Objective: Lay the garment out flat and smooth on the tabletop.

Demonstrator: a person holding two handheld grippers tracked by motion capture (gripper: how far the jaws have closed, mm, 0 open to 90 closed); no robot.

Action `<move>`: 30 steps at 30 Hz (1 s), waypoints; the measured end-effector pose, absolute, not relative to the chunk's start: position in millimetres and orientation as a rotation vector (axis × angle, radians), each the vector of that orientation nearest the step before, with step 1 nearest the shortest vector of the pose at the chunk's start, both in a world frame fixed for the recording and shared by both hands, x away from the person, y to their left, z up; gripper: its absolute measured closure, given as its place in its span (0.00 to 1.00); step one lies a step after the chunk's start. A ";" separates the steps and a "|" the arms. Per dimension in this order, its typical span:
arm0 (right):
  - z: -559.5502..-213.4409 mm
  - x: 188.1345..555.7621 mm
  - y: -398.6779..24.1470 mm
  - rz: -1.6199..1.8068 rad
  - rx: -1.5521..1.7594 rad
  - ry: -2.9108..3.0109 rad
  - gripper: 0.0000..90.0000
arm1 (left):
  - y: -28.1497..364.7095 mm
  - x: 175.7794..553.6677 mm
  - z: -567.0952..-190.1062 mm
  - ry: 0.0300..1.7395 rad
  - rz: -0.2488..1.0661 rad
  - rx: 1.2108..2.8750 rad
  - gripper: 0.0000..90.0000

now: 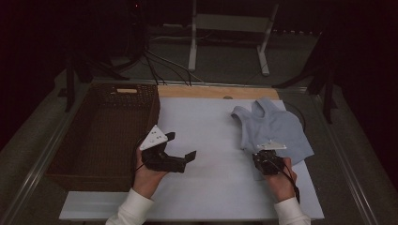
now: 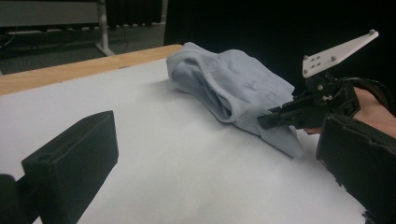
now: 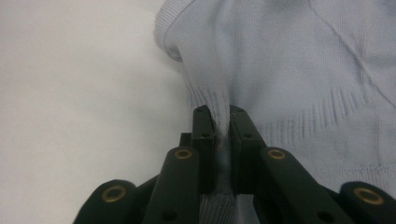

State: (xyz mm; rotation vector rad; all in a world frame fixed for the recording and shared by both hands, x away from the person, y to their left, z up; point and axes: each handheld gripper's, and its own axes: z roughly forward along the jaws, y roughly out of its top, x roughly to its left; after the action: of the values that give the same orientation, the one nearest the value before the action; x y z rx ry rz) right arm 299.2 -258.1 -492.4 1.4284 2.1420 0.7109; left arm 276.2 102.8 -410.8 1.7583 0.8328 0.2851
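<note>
A light blue knitted sleeveless top [image 1: 274, 124] lies crumpled at the right of the white table sheet [image 1: 206, 187]. My right gripper [image 1: 262, 153] sits at its near left edge, shut on a fold of the ribbed hem. In the right gripper view the cloth [image 3: 303, 70] runs up between the two closed jaws [image 3: 219, 112]. My left gripper [image 1: 180, 146] hovers over the sheet's left part, open, with nothing between its fingers. The left gripper view looks across the sheet at the top [image 2: 229, 84] and the right gripper [image 2: 264, 122] pinching its edge.
A dark wicker basket [image 1: 154, 110] stands at the left, touching the sheet's edge. A bare wooden strip [image 1: 216, 92] runs along the far side of the table. A white metal stand [image 1: 230, 23] and cables lie on the floor beyond.
</note>
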 end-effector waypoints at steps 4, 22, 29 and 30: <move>-487.3 296.8 -257.3 0.752 1.432 2.140 0.94 | 103.0 276.3 -410.8 0.833 0.286 1.759 0.00; -478.2 286.3 -227.8 0.828 1.348 2.210 0.94 | 101.6 276.7 -412.1 0.832 0.286 1.765 0.00; -477.9 282.8 -214.3 0.852 1.314 2.247 0.94 | 101.5 276.7 -412.2 0.833 0.286 1.766 0.00; -477.9 282.3 -212.5 0.853 1.307 2.252 0.94 | 101.4 276.7 -412.3 0.832 0.286 1.766 0.00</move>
State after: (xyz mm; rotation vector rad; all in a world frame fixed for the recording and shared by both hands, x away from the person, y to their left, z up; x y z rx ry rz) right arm 282.3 -212.5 -477.9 1.3072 2.2520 0.8531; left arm 276.7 101.4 -412.3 1.7659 0.8319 0.2858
